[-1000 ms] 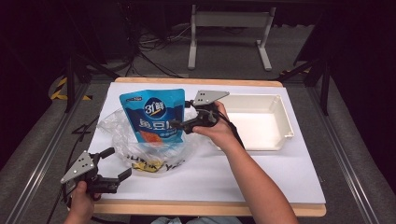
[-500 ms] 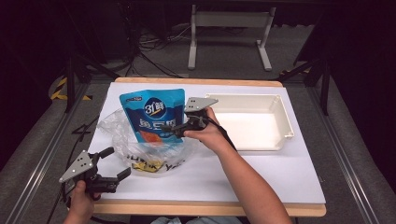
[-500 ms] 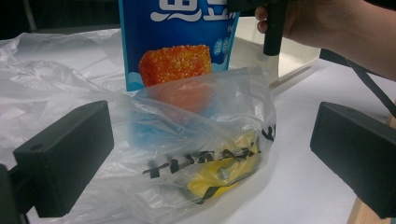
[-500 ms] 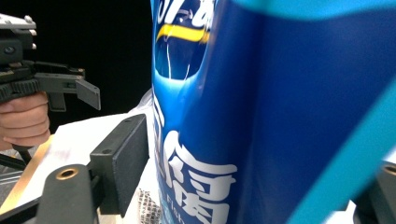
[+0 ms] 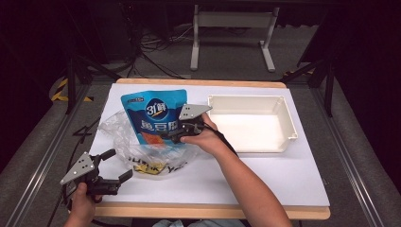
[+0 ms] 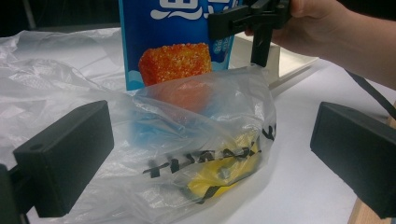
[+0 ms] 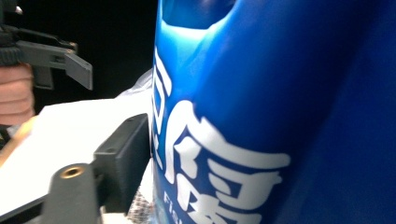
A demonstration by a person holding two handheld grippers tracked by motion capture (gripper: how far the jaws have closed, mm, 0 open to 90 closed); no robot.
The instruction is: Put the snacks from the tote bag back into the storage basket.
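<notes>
On the white worktop (image 5: pixel 265 175) a blue snack pouch (image 5: pixel 153 113) stands with its lower part inside a crumpled clear plastic bag (image 5: pixel 124 142), its top pointing toward 12 o'clock. In the high view this pair sits left of centre, with a white tray (image 5: pixel 250 124) just beside it at 3 o'clock.

The right tongs (image 5: pixel 171 134) are clamped on the right edge of the blue snack pouch — the right gripper view has the glossy blue face with white lettering pressed flat against one black jaw, while the other jaw is hidden behind the pouch. The right hand (image 5: pixel 205 137) reaches in from about 5 o'clock.

The left tongs (image 5: pixel 116 166) hang at the 7 o'clock corner of the worktop, jaws spread wide and empty. In the left gripper view the two black jaws frame the clear plastic bag, apart from it on both sides. Through the film show black printed letters and a yellow packet (image 6: pixel 219 175) lying at the bag's bottom. Above it rises the blue snack pouch with a picture of an orange crumbed block — and the right tongs pinching its upper edge.
</notes>
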